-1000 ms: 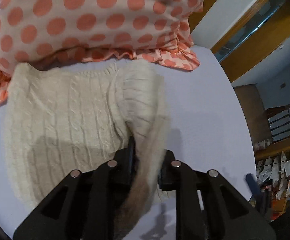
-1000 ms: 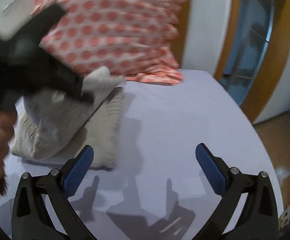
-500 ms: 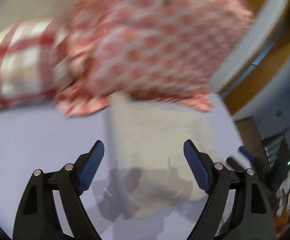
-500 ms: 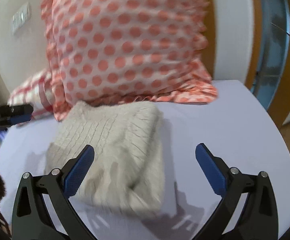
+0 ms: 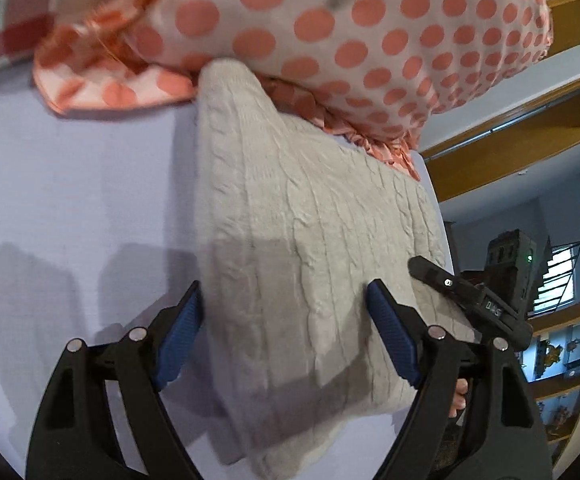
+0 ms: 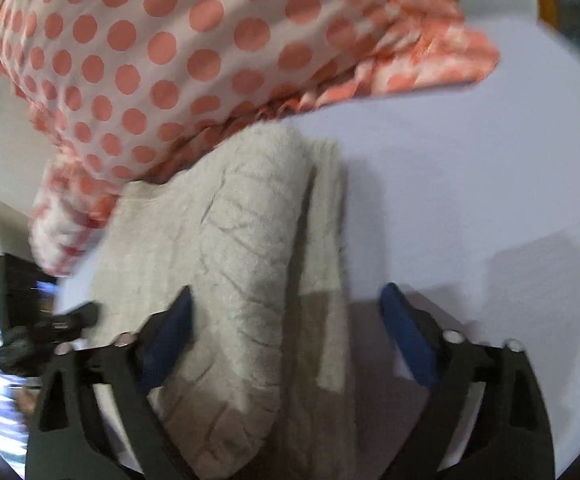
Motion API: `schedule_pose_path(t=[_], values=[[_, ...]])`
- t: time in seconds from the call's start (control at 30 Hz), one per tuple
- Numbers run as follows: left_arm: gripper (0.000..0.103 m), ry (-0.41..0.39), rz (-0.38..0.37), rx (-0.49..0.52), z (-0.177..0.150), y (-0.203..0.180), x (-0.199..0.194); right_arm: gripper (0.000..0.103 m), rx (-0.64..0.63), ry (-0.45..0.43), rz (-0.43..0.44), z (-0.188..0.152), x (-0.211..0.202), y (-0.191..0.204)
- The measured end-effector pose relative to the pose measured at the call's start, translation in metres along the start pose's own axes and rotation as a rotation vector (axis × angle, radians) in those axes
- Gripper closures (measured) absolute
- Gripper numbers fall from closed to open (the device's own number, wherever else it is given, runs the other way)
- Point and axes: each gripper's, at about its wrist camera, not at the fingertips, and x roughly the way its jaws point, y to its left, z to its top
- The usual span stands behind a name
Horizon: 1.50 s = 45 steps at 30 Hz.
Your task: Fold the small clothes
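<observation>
**Against the pillow at the head of the bed: a folded cream sweater, both claws spread above it**

Near the head end of the lavender bed sheet [image 5: 70, 184] lies the cream cable-knit sweater [image 5: 302, 248], folded into a thick, roughly rectangular bundle. Its far end touches the polka-dot pillow [image 5: 370, 40], which is white with coral dots and a coral ruffled border, and tucks slightly under that ruffle. In the right wrist view the sweater [image 6: 226, 264] shows a rounded upper fold lying over a flatter layer that sticks out along its right side, toward the bare sheet [image 6: 470, 200].

The left gripper [image 5: 286, 336] hangs over the near part of the bundle with its blue-padded fingers spread wide and nothing between them; one pad sits over the sweater's left edge, the other over the knit itself. Whether the pads touch the fabric cannot be told. The right gripper [image 6: 286, 328] is likewise spread wide and holds nothing, its left pad over the upper fold and its right pad over the sheet beside the sweater.

Each view catches the other tool at its margin: the right gripper's black body [image 5: 470, 300] beyond the sweater's right edge, and the left one, blurred, at the left margin of the right wrist view. Behind the polka-dot pillow's left side lies a red-and-white checked pillow [image 5: 6, 40]. Beyond the bed's right edge are wooden trim [image 5: 510, 140] and shelving [image 5: 562, 360].
</observation>
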Motion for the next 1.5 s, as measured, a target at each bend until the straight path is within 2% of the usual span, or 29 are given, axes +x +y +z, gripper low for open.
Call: schedule_pose_path(t=[0.07, 0.13, 0.17, 0.2, 0.23, 0.33, 0.43, 0.57, 0.63, 0.67, 0.7, 0.77, 0.8, 0.83, 0.87, 0.9, 0.97, 1.0, 1.07, 1.13, 1.23, 1.3, 1.37, 1.4, 1.47, 1.5], values=[[0.018, -0.011, -0.029, -0.010, -0.001, 0.002, 0.004, 0.024, 0.009, 0.014, 0.082, -0.002, 0.002, -0.004], [0.020, -0.023, -0.051, -0.025, -0.001, 0.005, 0.004, 0.030, 0.030, 0.029, 0.165, -0.007, 0.004, -0.007], [0.026, -0.030, -0.051, -0.032, -0.001, 0.007, 0.004, 0.034, 0.021, 0.022, 0.173, -0.009, 0.005, -0.006], [0.039, -0.036, -0.047, -0.042, -0.001, 0.009, 0.004, 0.050, 0.015, 0.022, 0.197, -0.012, 0.006, -0.007], [0.050, -0.042, -0.051, -0.047, -0.001, 0.010, 0.003, 0.055, 0.045, 0.032, 0.239, -0.016, 0.009, -0.010], [0.061, -0.064, -0.053, -0.001, -0.006, 0.006, -0.014, 0.062, 0.040, 0.002, 0.307, -0.023, 0.001, 0.001], [0.063, -0.092, -0.026, 0.044, -0.013, 0.003, -0.040, 0.066, 0.000, -0.015, 0.385, -0.034, -0.014, 0.026], [0.063, -0.138, -0.020, 0.021, -0.033, 0.023, -0.098, 0.067, -0.036, 0.005, 0.459, -0.046, -0.010, 0.061], [0.062, -0.144, 0.020, -0.001, -0.050, 0.038, -0.120, 0.067, -0.051, 0.032, 0.476, -0.055, -0.003, 0.075], [0.061, -0.140, 0.048, -0.008, -0.056, 0.045, -0.124, 0.067, -0.071, 0.053, 0.463, -0.061, 0.004, 0.085], [0.058, -0.132, 0.089, -0.012, -0.062, 0.052, -0.125, 0.065, -0.112, 0.074, 0.413, -0.069, 0.013, 0.097], [0.050, -0.097, 0.171, -0.038, -0.070, 0.073, -0.117, 0.054, -0.171, 0.118, 0.289, -0.080, 0.032, 0.115], [0.049, -0.097, 0.148, -0.065, -0.072, 0.082, -0.117, 0.051, -0.189, 0.113, 0.238, -0.084, 0.035, 0.120], [0.049, -0.120, 0.100, -0.097, -0.075, 0.092, -0.125, 0.046, -0.192, 0.096, 0.229, -0.084, 0.032, 0.120], [0.049, -0.145, 0.092, -0.105, -0.077, 0.096, -0.135, 0.044, -0.198, 0.064, 0.205, -0.085, 0.023, 0.122], [0.050, -0.187, 0.096, -0.098, -0.079, 0.096, -0.149, 0.040, -0.214, 0.004, 0.159, -0.086, 0.007, 0.124], [0.050, -0.278, 0.117, -0.062, -0.085, 0.089, -0.176, 0.040, -0.258, -0.137, 0.081, -0.090, -0.027, 0.127], [0.050, -0.313, 0.101, -0.046, -0.090, 0.085, -0.190, 0.040, -0.288, -0.194, 0.078, -0.096, -0.046, 0.132], [0.050, -0.346, 0.043, 0.000, -0.105, 0.069, -0.207, 0.040, -0.353, -0.211, 0.165, -0.107, -0.063, 0.144], [0.046, -0.334, 0.010, 0.066, -0.120, 0.048, -0.201, 0.040, -0.444, -0.178, 0.257, -0.129, -0.068, 0.167], [0.046, -0.274, 0.005, 0.106, -0.125, 0.029, -0.172, 0.040, -0.522, -0.101, 0.278, -0.150, -0.049, 0.192], [0.045, -0.228, 0.019, 0.083, -0.118, 0.033, -0.148, 0.040, -0.542, -0.053, 0.207, -0.158, -0.026, 0.194], [0.046, -0.208, 0.017, 0.059, -0.109, 0.042, -0.130, 0.045, -0.531, -0.041, 0.026, -0.154, -0.002, 0.183], [0.049, -0.212, 0.020, 0.059, -0.107, 0.043, -0.124, 0.050, -0.496, -0.026, -0.017, -0.147, 0.010, 0.171], [0.049, -0.222, 0.047, 0.071, -0.105, 0.042, -0.118, 0.050, -0.444, -0.035, 0.034, -0.138, 0.013, 0.156], [0.048, -0.225, 0.065, 0.089, -0.104, 0.038, -0.117, 0.050, -0.436, -0.033, 0.030, -0.134, 0.014, 0.156]])
